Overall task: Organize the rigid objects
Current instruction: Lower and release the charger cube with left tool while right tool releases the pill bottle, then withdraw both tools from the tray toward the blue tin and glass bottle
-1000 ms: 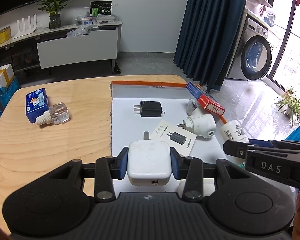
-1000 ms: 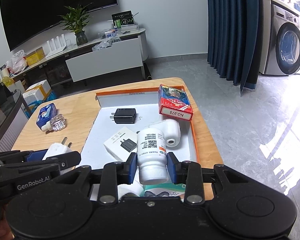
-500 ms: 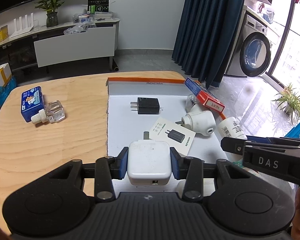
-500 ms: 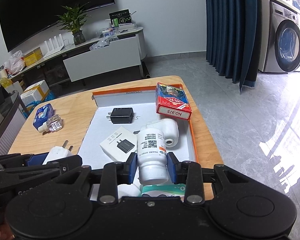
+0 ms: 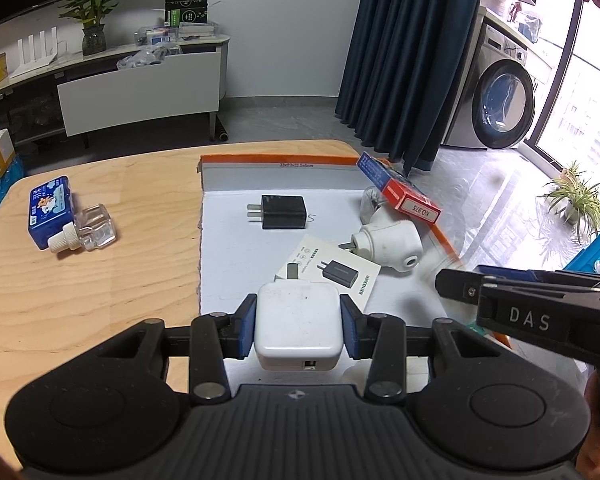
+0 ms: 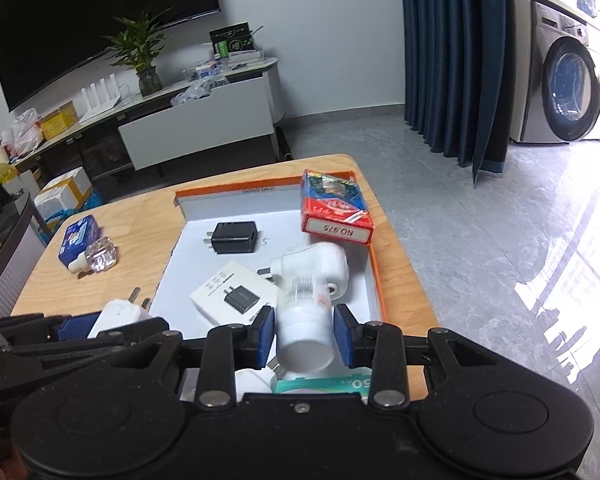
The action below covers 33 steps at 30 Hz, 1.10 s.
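Observation:
My left gripper (image 5: 299,330) is shut on a white square charger (image 5: 298,324) and holds it above the near edge of the orange-rimmed box lid (image 5: 278,160). My right gripper (image 6: 303,332) has its jaws a little apart around a white pill bottle (image 6: 305,320), which is blurred and slipping between the pads. The right gripper also shows at the right of the left wrist view (image 5: 456,282). In the lid lie a black charger (image 5: 281,211), a white charger box (image 5: 332,270), a white plug-in device (image 5: 388,244) and a red and blue card box (image 5: 398,192).
A blue box (image 5: 49,210) and a clear glass bottle (image 5: 88,230) lie on the wooden table (image 5: 80,300) left of the lid. A green-white box (image 6: 324,384) lies under my right gripper. The table's right edge drops to a grey floor.
The right gripper's jaws have opened slightly and the pill bottle now blurs, dropping between them. The left gripper has kept the white charger and risen slightly.

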Available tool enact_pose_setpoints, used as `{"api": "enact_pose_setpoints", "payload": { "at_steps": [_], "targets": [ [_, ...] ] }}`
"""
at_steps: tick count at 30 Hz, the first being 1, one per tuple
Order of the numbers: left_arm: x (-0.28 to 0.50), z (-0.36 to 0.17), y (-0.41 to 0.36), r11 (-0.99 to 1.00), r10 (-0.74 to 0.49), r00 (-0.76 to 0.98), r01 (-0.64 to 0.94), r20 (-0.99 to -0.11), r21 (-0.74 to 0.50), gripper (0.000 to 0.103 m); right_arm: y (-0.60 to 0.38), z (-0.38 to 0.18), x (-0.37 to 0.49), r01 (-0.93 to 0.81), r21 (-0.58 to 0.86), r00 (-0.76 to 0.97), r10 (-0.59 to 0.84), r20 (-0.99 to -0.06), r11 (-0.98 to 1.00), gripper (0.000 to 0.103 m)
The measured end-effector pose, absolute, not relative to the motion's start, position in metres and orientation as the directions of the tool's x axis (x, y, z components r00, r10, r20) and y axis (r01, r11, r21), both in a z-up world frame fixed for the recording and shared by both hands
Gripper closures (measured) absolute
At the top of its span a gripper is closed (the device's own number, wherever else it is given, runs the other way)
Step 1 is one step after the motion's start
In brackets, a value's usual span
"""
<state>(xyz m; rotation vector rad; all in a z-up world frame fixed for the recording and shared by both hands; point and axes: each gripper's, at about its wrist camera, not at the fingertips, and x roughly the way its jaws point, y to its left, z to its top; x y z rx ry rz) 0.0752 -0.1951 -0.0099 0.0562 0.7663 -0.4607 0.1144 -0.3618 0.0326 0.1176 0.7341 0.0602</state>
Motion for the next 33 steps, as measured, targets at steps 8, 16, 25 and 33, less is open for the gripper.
{"api": "enact_pose_setpoints", "payload": {
  "at_steps": [8,16,25,33],
  "targets": [
    [0.08,-0.012,-0.207,0.88,-0.413,0.603,0.458,-0.683,-0.128,0.061,-0.376,0.042,0.106,0.058,0.141,0.786,0.042,-0.617,0.988,0.056],
    [0.088,-0.009,-0.233,0.836,-0.487,0.553,0.518,-0.676,-0.179,0.06,-0.392,0.056,0.096,0.105,0.167,0.82,0.009,-0.573,0.98,0.052],
    [0.08,0.009,-0.227,0.848,-0.477,0.601,0.507,-0.641,-0.156,0.052,-0.382,0.065,0.091,0.069,0.15,0.827,0.028,-0.562,0.986,0.047],
    [0.079,0.023,-0.194,0.893,-0.41,0.654,0.429,-0.636,-0.135,0.043,-0.354,0.075,0.089,0.012,0.125,0.83,0.06,-0.555,0.992,0.035]
  ]
}}
